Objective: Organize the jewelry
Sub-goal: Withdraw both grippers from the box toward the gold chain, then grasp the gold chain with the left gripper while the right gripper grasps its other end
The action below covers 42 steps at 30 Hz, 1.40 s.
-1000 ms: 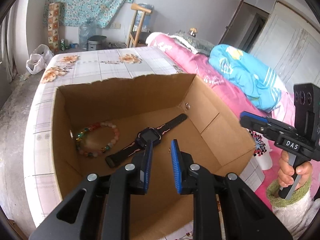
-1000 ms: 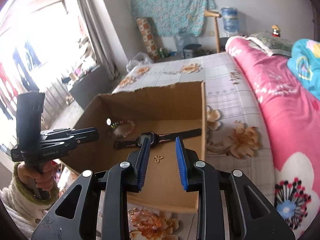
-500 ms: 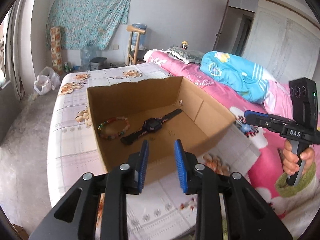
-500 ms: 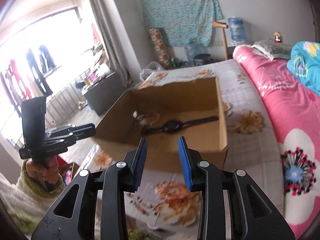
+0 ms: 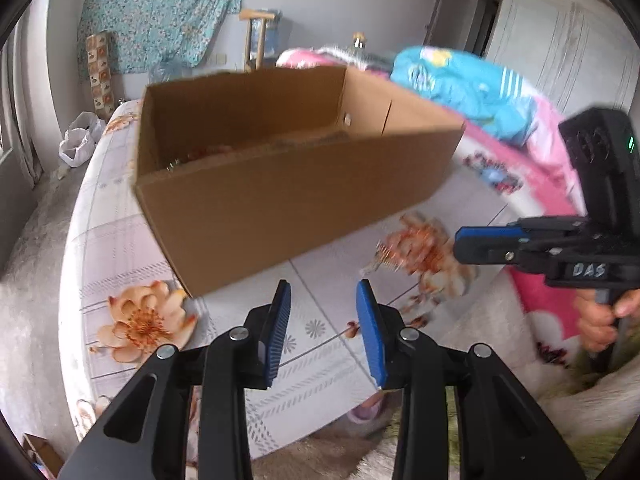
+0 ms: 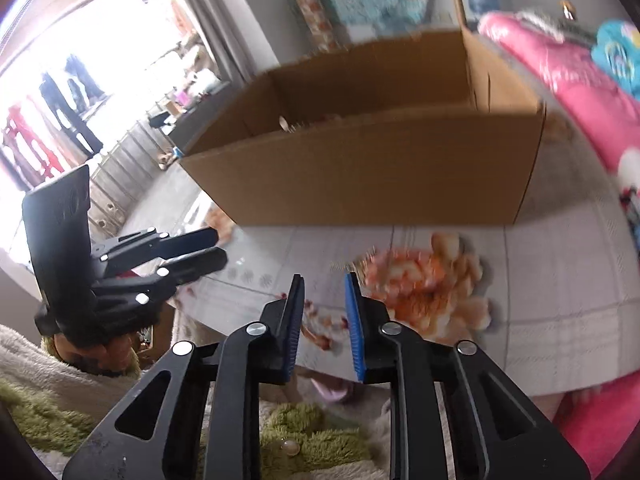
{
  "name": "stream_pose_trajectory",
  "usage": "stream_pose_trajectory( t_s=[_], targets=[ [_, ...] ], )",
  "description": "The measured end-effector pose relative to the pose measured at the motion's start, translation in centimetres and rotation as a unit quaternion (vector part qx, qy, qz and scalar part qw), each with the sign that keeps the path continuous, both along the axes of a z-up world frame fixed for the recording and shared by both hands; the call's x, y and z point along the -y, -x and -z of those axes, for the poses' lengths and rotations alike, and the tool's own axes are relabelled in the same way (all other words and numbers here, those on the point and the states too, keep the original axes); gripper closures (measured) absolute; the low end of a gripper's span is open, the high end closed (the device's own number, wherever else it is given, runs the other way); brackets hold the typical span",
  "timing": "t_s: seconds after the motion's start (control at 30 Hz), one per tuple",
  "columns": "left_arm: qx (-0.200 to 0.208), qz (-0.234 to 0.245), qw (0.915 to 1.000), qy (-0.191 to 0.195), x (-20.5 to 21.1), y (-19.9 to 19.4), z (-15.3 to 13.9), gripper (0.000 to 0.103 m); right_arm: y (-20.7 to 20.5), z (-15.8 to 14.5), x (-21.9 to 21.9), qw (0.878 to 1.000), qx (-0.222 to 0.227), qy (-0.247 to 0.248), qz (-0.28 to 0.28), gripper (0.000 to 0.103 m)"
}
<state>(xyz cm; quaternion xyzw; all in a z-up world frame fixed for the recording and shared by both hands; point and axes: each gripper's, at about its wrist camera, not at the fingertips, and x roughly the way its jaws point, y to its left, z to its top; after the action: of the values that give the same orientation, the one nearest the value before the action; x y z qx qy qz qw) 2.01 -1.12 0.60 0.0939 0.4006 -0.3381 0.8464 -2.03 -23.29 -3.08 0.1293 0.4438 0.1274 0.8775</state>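
On the floral-printed white bed sheet (image 5: 320, 320) sat an open brown cardboard box (image 5: 296, 200), its near wall facing both cameras. Only a blurred hint of beads showed over the rim in the left wrist view; whatever jewelry lay inside was otherwise hidden by that wall, so its exact place on the box floor could not be told.

Below and in front of the box hung the left gripper (image 5: 324, 320), its blue-padded jaws apart and widening, with nothing but sheet between them. The right gripper (image 6: 322, 316) was beside it, jaws narrower and drawing together, also empty; in the left wrist view it appeared at the right edge, held by a hand (image 5: 600, 320) in a fuzzy green-and-cream sleeve (image 6: 60, 392).

Judging by the task, the pieces would be light and small, likely loose and prone to slip or roll on the smooth cardboard. A beaded string would be limp and could sag or slide from the pads, so pinching across the strand, rather than on a single round bead, seemed safest. The box itself looked light and stiff enough to shift if nudged.
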Motion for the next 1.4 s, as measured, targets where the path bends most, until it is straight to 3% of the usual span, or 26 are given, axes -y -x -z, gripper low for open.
stream_pose_trajectory(
  t_s=[0.17, 0.3, 0.57, 0.77, 1.03, 1.17, 1.4],
  targets=[
    [0.022, 0.029, 0.9987, -0.037, 3.0, -0.3, 2.2, 0.07, -1.2, 2.3, 0.1, 0.999, -0.037, -0.011, 0.018, 0.092],
    [0.044, 0.054, 0.9947, -0.075, 5.5, -0.6, 3.2, 0.07, -2.4, 3.1, -0.2, 0.998, -0.049, 0.013, 0.025, 0.095],
    [0.039, 0.1, 0.9903, -0.089, 8.2, -1.0, 4.4, 0.075, -4.6, 3.2, 1.5, 0.997, -0.053, 0.009, 0.06, 0.095],
    [0.033, 0.108, 0.9896, -0.09, 9.0, -1.3, 4.7, 0.082, -5.1, 3.1, 2.3, 0.996, -0.049, -0.001, 0.068, 0.095],
    [0.034, 0.123, 0.9874, -0.094, 9.8, -1.6, 4.8, 0.089, -3.7, 3.5, 2.1, 0.997, -0.046, -0.008, 0.069, 0.094],
    [0.038, 0.133, 0.9848, -0.104, 10.4, -1.3, 4.8, 0.099, -3.0, 3.4, 2.5, 0.997, -0.041, -0.011, 0.07, 0.093],
    [0.043, 0.128, 0.9849, -0.108, 9.8, -0.9, 4.8, 0.099, -1.8, 2.5, 2.2, 0.998, -0.023, -0.012, 0.054, 0.092]
  ],
)
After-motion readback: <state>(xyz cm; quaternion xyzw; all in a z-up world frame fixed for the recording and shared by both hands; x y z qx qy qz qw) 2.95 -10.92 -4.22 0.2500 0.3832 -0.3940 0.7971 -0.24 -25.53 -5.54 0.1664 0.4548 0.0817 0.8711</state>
